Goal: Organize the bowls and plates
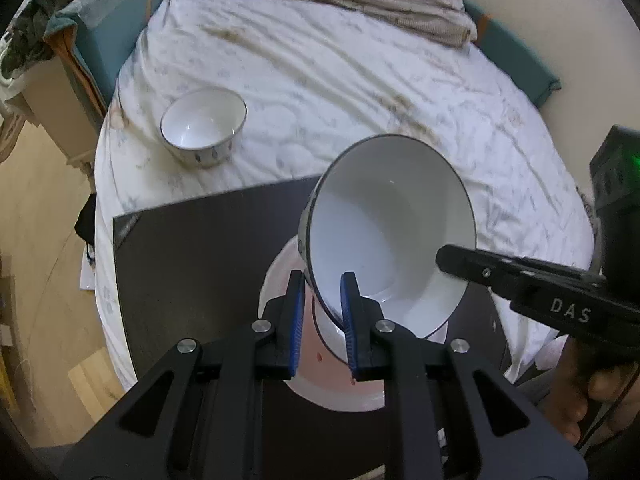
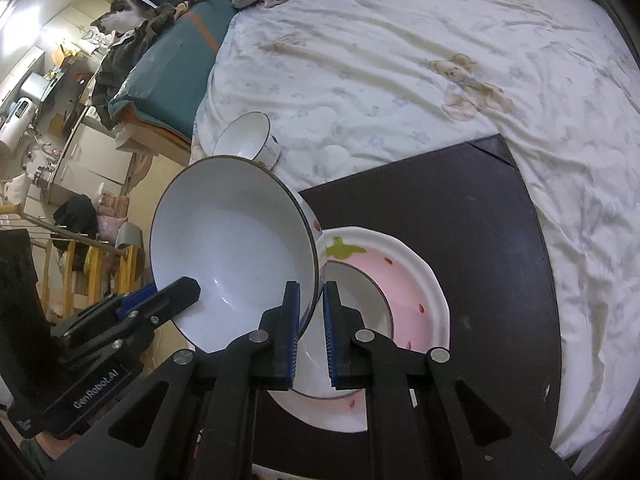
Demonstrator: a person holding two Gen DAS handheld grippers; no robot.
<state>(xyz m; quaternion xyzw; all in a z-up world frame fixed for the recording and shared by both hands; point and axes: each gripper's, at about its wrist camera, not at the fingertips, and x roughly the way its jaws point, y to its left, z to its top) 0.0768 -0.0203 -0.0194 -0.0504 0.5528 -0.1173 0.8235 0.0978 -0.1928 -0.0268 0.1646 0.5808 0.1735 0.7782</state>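
the left gripper [image 1: 322, 320] pinches the near rim of a large white bowl [image 1: 384, 240], one blue pad inside the wall and one outside. the right gripper [image 2: 310, 332] clamps the same bowl [image 2: 236, 256] on the opposite rim, reaching in from about 3 o'clock in the left wrist view. the bowl hangs tilted between the two tools, its opening facing the cameras, just above a pink plate [image 2: 416, 288] with a strawberry pattern. the plate sits on a dark board [image 1: 200, 264] laid on the white bedsheet [image 1: 340, 80]. a small bowl [image 1: 204, 126] stands upright on the sheet at about 10 o'clock from the big one, well apart.
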